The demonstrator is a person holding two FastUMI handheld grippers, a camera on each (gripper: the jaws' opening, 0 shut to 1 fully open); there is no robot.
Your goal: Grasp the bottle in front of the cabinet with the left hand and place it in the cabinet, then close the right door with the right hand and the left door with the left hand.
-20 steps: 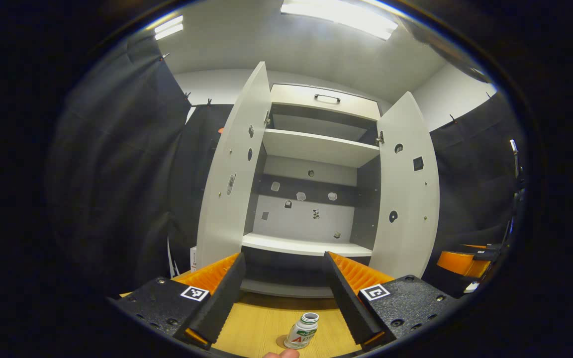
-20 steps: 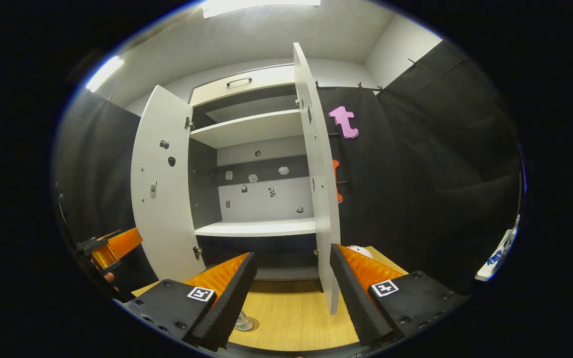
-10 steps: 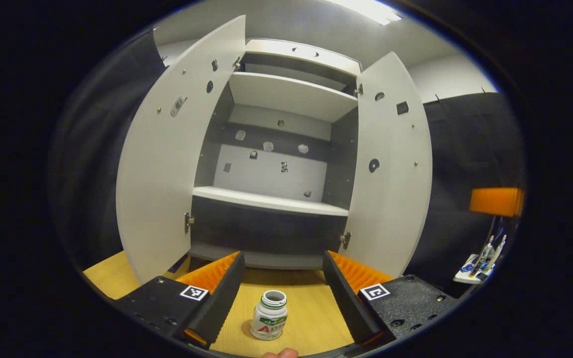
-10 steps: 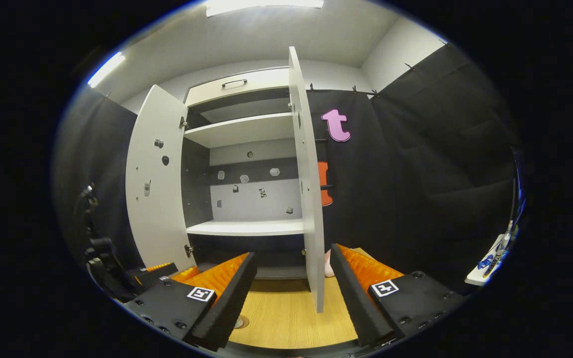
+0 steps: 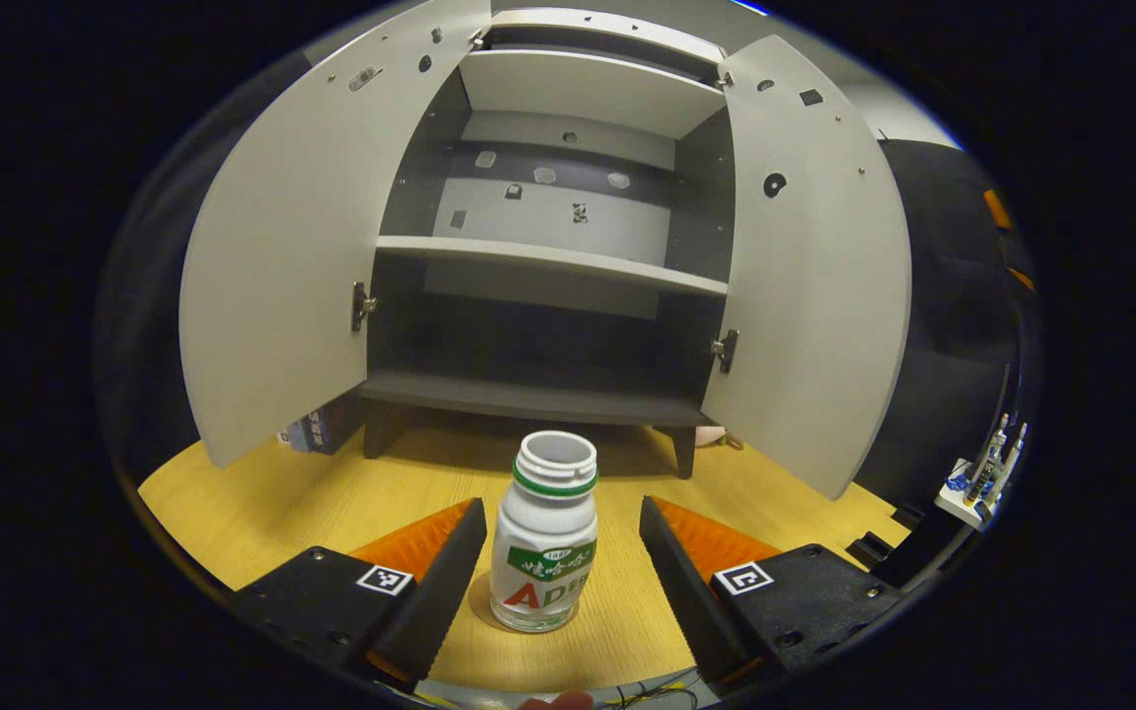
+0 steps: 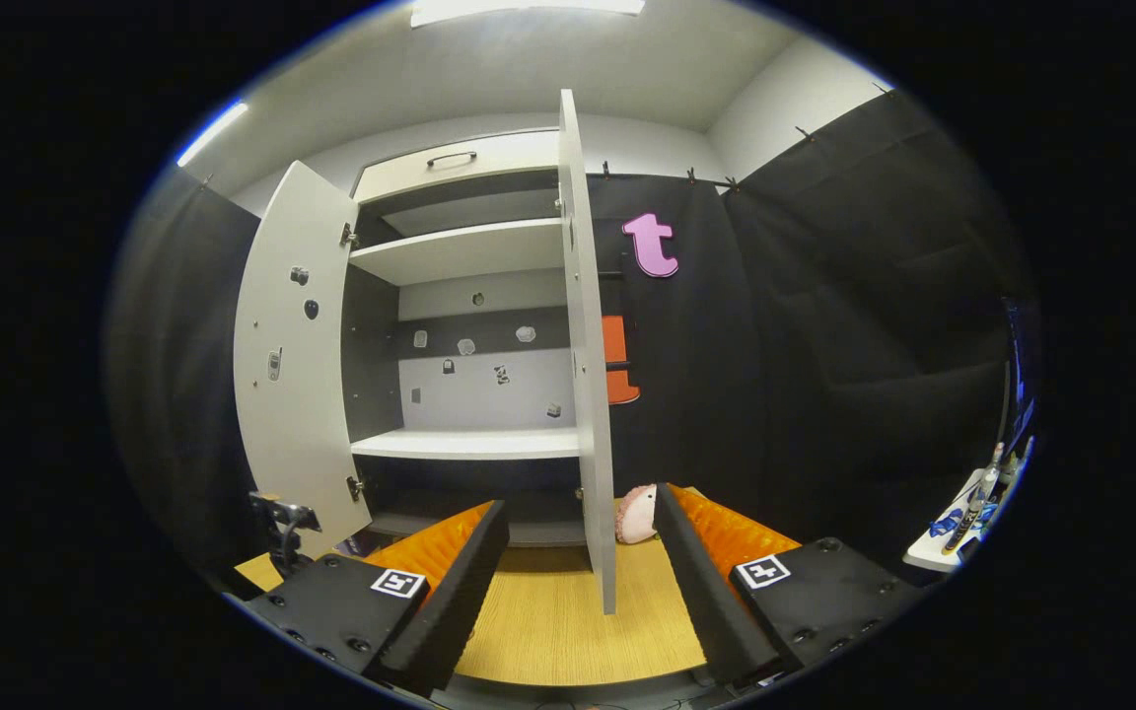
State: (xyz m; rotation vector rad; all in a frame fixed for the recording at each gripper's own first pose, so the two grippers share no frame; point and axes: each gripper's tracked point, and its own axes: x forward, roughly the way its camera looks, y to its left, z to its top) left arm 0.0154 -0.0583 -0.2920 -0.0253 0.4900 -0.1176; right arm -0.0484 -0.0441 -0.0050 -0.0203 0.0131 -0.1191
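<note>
Since 1 second ago the left gripper (image 5: 560,537) has tipped down and come closer to the counter (image 5: 262,503), so the bottle (image 5: 545,547) has risen from the bottom edge of the left gripper view to the lower middle and looks larger. The right gripper (image 6: 578,552) has shifted only a little; the edge of the right door (image 6: 588,394) has drifted slightly to the left in its view.

In the left gripper view the white bottle with a green ring at its neck stands upright, with no cap, on the wooden counter in front of the cabinet (image 5: 538,286). It is between the 2 spread jaws, touching neither as far as I can tell. This placing makes sense: the jaws are open wide on both sides of the bottle so that they can close on its body.

Both doors are swung open. The left door (image 5: 282,247) fills the left of that view and the right door the right side, which leaves the shelves free for the bottle. The dark bottom shelf (image 5: 529,399), just behind the bottle, seems the nearest place for it.

In the right gripper view the jaws are also spread and hold nothing. They sit low in the frame with the right door's edge standing between them but farther off, probably waiting to push it shut. A pale pink soft object (image 6: 637,513) lies on the counter just right of this door.
</note>
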